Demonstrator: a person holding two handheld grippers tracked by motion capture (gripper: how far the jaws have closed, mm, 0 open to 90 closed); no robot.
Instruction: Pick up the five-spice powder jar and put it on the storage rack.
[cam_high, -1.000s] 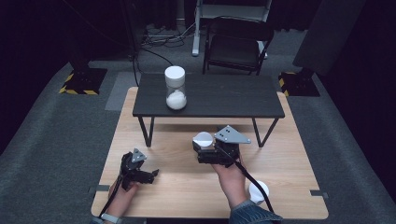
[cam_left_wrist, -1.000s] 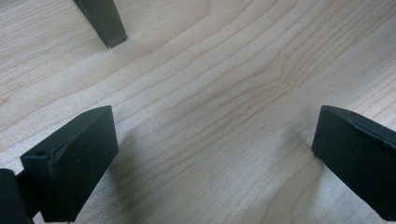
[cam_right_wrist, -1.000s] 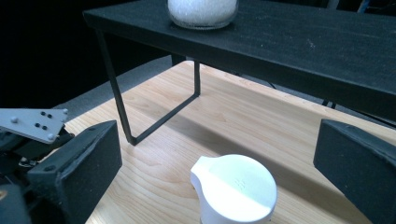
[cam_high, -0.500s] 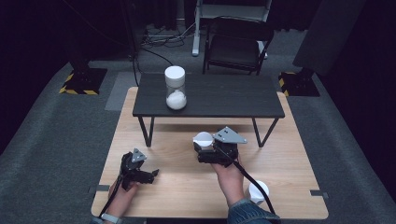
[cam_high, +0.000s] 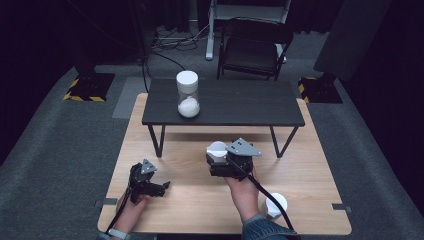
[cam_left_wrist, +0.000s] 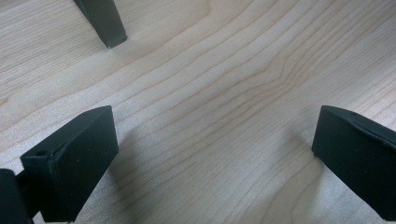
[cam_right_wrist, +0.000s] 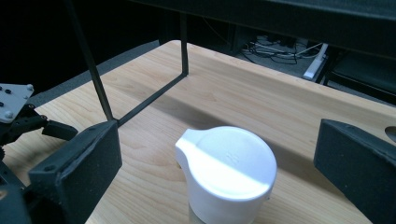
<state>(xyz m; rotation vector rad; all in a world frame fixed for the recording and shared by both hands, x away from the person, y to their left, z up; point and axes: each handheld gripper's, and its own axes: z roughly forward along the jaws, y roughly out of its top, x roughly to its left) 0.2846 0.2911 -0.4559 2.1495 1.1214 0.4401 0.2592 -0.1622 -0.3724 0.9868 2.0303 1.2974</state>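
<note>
Wood table (cam_high: 310, 200), dark room; right gripper (cam_right_wrist: 217, 154) jaws wide around white-capped jar (cam_right_wrist: 226, 170) near centre, not yet closed, grasp and lift left; left gripper (cam_left_wrist: 210, 149) wide open, empty, near left.

No legible text, label, brand or number can be made out on anything pictured. A faint embossed mark is seen on the white plastic flip-top lid (cam_right_wrist: 227, 161) (too blurred to be read), and only yellow-and-black hazard stripes (cam_high: 84, 95) are carried by the floor stand base.
</note>
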